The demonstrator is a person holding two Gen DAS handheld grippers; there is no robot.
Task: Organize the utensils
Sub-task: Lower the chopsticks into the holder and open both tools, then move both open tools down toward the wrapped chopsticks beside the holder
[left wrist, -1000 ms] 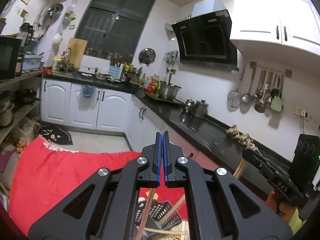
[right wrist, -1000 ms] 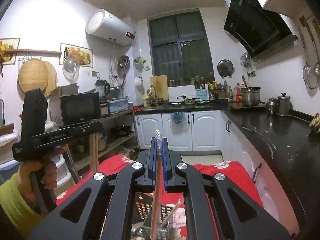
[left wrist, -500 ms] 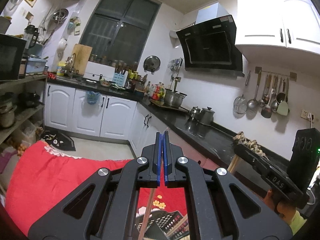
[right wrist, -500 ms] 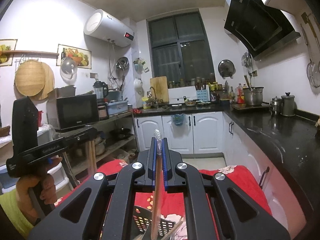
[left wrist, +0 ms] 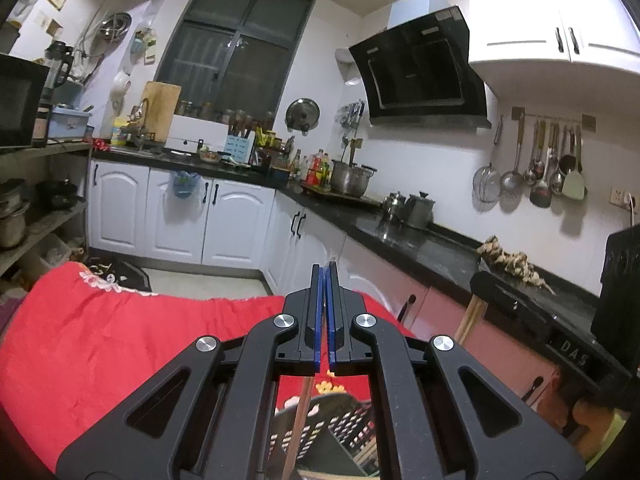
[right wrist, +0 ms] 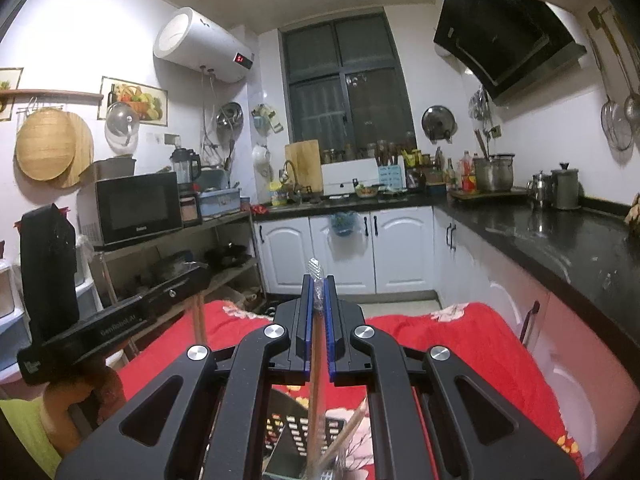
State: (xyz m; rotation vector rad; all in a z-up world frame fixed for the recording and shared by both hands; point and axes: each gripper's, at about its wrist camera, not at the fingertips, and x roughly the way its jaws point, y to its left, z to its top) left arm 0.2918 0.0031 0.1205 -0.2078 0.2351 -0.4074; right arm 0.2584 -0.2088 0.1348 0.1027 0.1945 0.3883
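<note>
Red floral cloth [left wrist: 100,332] covers the worktop, with one black slotted plastic utensil holder [left wrist: 340,424] standing on it right under both tongs. Left tongs [left wrist: 325,308] are clamped narrow on one thin wooden chopstick [left wrist: 298,420], its top in clear plastic wrap poking just above the blue pads and its shaft hanging down toward the holder. Right tongs [right wrist: 317,312] are likewise pinched on one wrapped wooden chopstick [right wrist: 315,392], crinkled wrapper tip sticking out above and lower end reaching into the black slotted holder [right wrist: 300,436]. Sticks are gripped near the top and held near upright, likely so the ends can drop straight into the compartments. Count: two tongs, two held chopsticks, one holder, plus at least one more light wooden stick [right wrist: 352,428] leaning in the holder; exact compartment cannot tell, view blocked by the tong arms. Step looks like lowering for insertion, release not yet done
</note>
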